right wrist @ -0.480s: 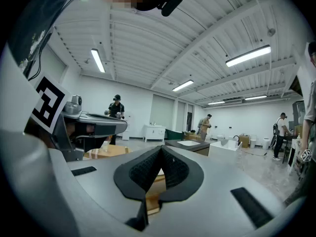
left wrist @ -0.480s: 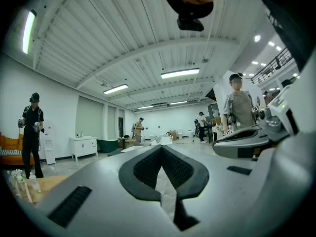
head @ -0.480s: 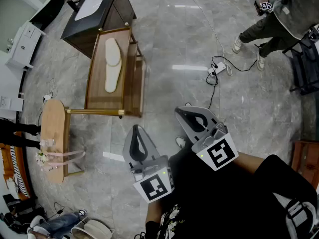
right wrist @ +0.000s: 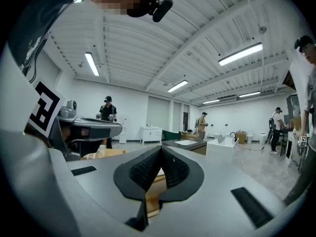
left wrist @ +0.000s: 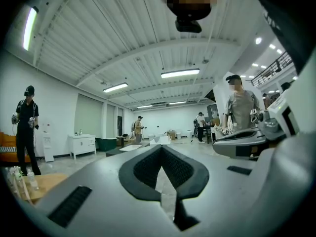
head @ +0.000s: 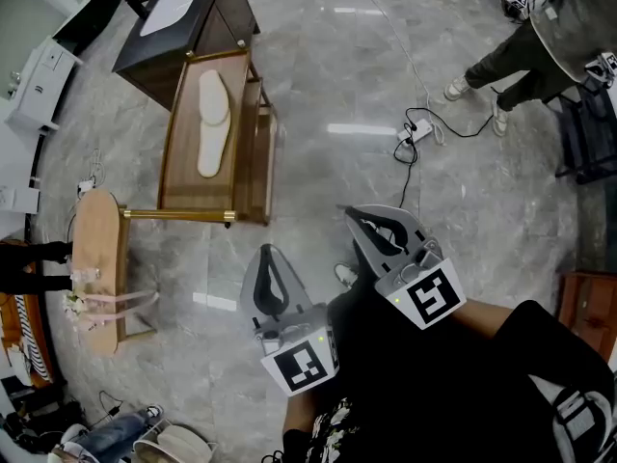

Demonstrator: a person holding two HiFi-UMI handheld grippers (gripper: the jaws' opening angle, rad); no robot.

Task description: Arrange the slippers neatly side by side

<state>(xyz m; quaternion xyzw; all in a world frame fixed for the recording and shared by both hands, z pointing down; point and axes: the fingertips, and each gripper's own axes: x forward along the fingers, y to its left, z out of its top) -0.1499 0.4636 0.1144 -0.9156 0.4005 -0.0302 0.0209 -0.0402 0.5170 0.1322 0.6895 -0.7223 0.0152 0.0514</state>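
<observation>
Two white slippers lie end to end on a low wooden rack [head: 176, 135] at the upper left of the head view, one [head: 213, 96] farther off and one [head: 212, 149] nearer. Both grippers are held close to the person's body, well short of the rack and pointing level toward it. My left gripper [head: 264, 250] is shut with nothing in it, and its dark pads meet at a point in the left gripper view [left wrist: 161, 147]. My right gripper [head: 351, 211] is also shut and empty, as the right gripper view [right wrist: 160, 148] shows.
A dark cabinet [head: 183, 22] stands behind the rack. A round wooden stool [head: 96, 258] is at the left, a white cabinet [head: 37, 83] beyond it. A power strip with its cable [head: 416, 133] lies on the grey floor. A person [head: 540, 37] stands at the upper right.
The rack and floor have slid slightly up and left in the head view. Both grippers stay shut and almost in the same place. The person at upper right has shifted.
</observation>
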